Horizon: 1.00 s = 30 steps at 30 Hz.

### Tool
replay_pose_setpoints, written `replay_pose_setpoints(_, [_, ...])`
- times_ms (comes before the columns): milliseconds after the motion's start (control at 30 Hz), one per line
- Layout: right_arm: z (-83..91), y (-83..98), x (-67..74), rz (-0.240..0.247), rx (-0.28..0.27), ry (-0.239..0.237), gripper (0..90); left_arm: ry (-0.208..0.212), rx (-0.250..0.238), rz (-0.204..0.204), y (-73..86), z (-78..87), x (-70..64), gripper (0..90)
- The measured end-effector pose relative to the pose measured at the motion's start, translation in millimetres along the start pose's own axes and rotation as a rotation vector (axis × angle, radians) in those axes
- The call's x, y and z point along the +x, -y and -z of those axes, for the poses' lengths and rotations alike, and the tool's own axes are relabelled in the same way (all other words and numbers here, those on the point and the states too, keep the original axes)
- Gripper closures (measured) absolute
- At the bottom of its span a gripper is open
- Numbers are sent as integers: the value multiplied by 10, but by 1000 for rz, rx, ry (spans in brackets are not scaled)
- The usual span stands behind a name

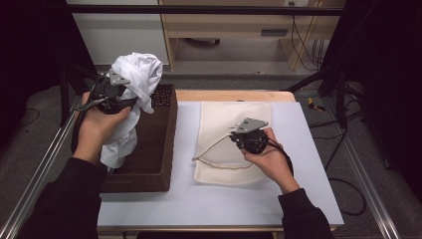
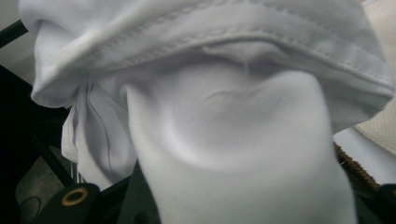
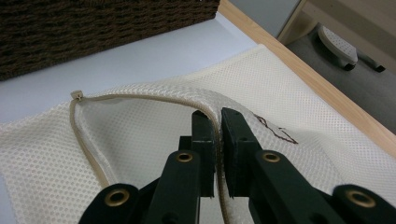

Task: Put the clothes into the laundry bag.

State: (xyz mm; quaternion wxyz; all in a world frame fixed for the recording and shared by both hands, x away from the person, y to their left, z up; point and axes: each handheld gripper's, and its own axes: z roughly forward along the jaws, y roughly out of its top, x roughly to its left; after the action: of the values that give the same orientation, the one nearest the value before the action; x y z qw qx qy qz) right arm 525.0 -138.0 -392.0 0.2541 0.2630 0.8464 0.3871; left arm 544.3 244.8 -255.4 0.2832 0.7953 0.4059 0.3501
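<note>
Two claws busy. Bench point(image 1: 298, 199), basket point(image 1: 159, 164), mesh bag point(image 1: 219, 124) lying flat. Left claw point(image 1: 115, 97) holds white garment point(image 1: 134, 74) bunched above the basket. Right claw point(image 3: 218, 140) pinches the bag's rim point(image 3: 140, 97). Lift rim higher, widen mouth, then feed garment in.

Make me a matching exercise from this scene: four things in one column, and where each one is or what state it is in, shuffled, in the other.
Things:
1. white cloth
2. mesh bag
3. wicker basket
4. right gripper

Places or states:
A. lying on the white tabletop, its mouth edge lifted
B. shut on the bag's corded rim
C. bunched up, held above the basket by the left gripper
D. dark brown, at the table's left side

Pairs: 1-C, 2-A, 3-D, 4-B
</note>
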Motion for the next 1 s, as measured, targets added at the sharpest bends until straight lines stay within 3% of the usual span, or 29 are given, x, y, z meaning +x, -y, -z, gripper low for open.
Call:
replay_pose_setpoints(333, [19,-5,-13,-2,6,-5,849,13,-54,-19,-194,204,-48,642])
replay_pose_setpoints(433, [25,-12,-16,0,2,-3,850,25,-63,0,-226,258,-46,642])
replay_pose_setpoints(600, [32,-23,-19,4,-1,-3,852,21,-76,-19,-270,299,-59,642])
replay_pose_setpoints(800, [40,-25,-28,5,-1,-1,855,38,-102,-6,-323,394,-83,641])
replay_pose_setpoints(1000, [41,-22,-40,1,-4,-2,856,48,-130,-49,-453,547,-175,641])
